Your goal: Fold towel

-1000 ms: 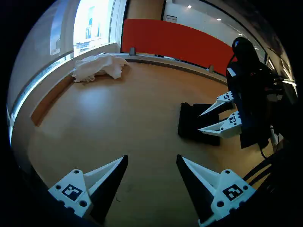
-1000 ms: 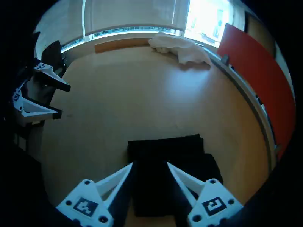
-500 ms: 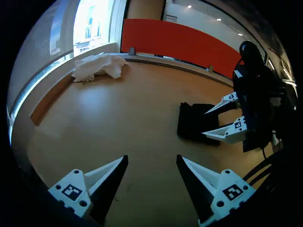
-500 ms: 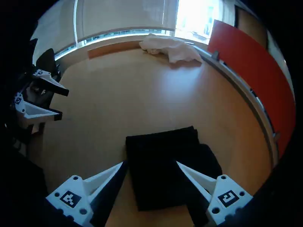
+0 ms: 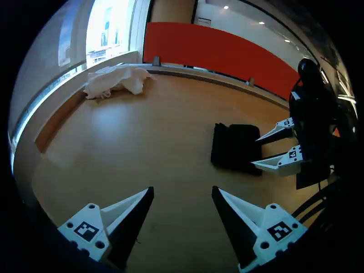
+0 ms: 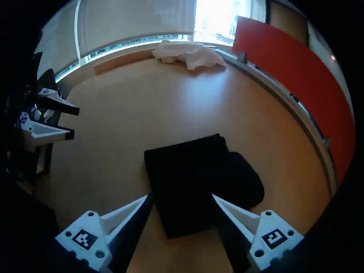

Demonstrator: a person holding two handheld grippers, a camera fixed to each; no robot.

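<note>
Right fingers [image 6: 122, 221] apart near black towel [image 6: 191, 175]

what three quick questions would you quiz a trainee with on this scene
1. True or false: the right gripper is open, close to the black towel.
2. Where does the white towel lie? A) by the window B) on the black towel C) on the floor
3. Fill in: the left gripper is ____ (open/shut).

Key: 1 true; 2 A; 3 open
</note>
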